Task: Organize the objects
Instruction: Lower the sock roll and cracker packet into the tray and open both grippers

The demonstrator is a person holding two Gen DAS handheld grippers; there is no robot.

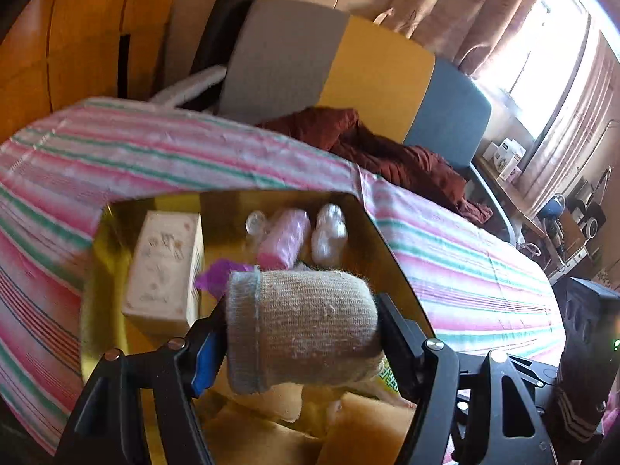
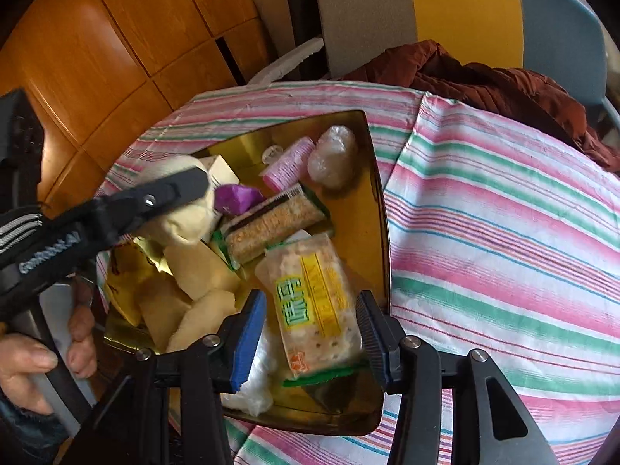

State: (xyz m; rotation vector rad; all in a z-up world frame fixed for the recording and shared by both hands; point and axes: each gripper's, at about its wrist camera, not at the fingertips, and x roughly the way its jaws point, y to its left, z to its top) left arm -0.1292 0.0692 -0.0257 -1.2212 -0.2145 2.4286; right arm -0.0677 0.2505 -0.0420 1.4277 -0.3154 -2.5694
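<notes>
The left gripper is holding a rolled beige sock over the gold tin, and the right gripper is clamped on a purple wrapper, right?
Not quite. The right gripper holds a yellow-labelled cracker packet, not the purple wrapper, as the right wrist view shows. The left gripper does hold the sock over the gold tin.

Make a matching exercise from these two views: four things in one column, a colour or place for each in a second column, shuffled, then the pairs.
Things
1. rolled sock
2. cracker packet
3. small bottle
4. crumpled wrapper

Colour or place
A. purple, in the gold tin near its middle
B. beige knit, between the fingers of the left gripper
C. pink label, lying at the tin's far end
D. yellow and green print, between the fingers of the right gripper

Pairs: 1-B, 2-D, 3-C, 4-A
</notes>
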